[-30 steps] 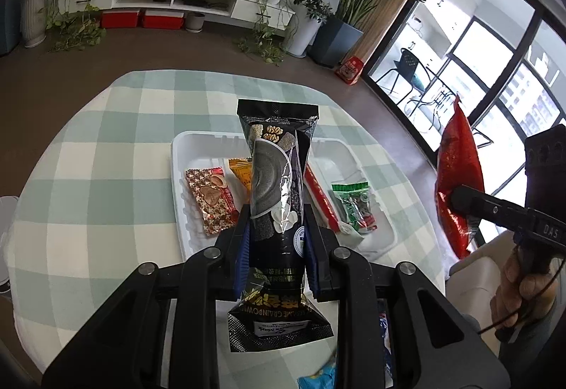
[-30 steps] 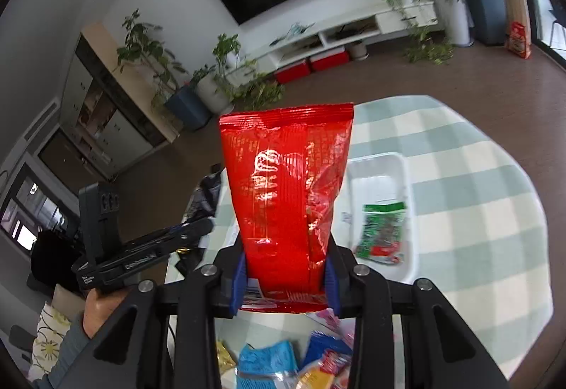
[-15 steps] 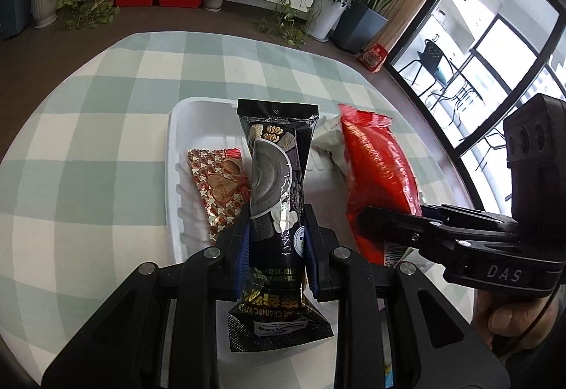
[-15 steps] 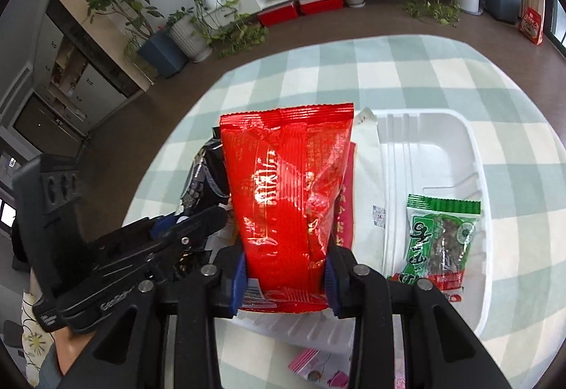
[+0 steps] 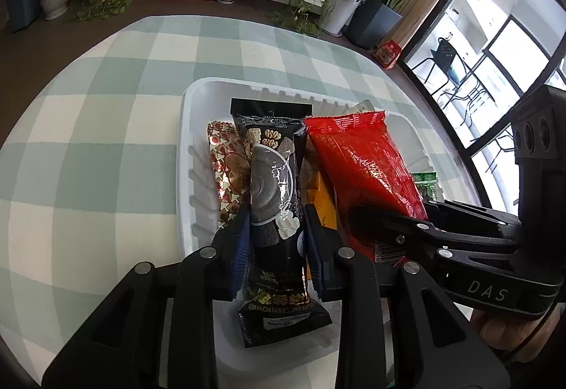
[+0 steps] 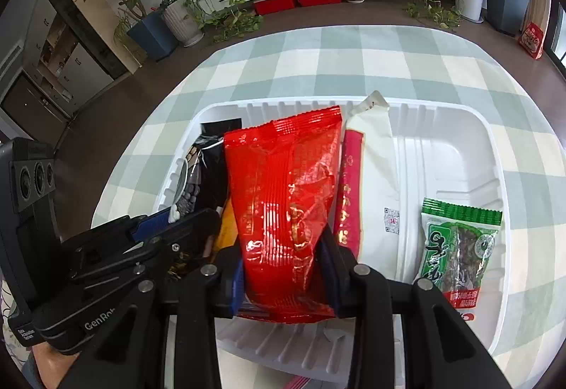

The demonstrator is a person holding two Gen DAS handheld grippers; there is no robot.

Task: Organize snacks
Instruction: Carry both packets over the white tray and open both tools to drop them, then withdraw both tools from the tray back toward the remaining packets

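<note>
Over the white tray point(image 6: 474, 127) on the checked worktop point(image 5: 88, 127), our left tongs point(image 5: 276, 236) grip a black snack packet point(image 5: 272, 176) while our right tongs point(image 6: 284, 277) clamp a red snack bag point(image 6: 283, 190) just beside it; a green packet point(image 6: 460, 244) lies in the tray's right compartment

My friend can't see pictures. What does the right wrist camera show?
The right claw grips a shiny red snack bag over a white plastic tray on a green checked tablecloth. A green snack packet lies in the tray's right compartment.
</note>
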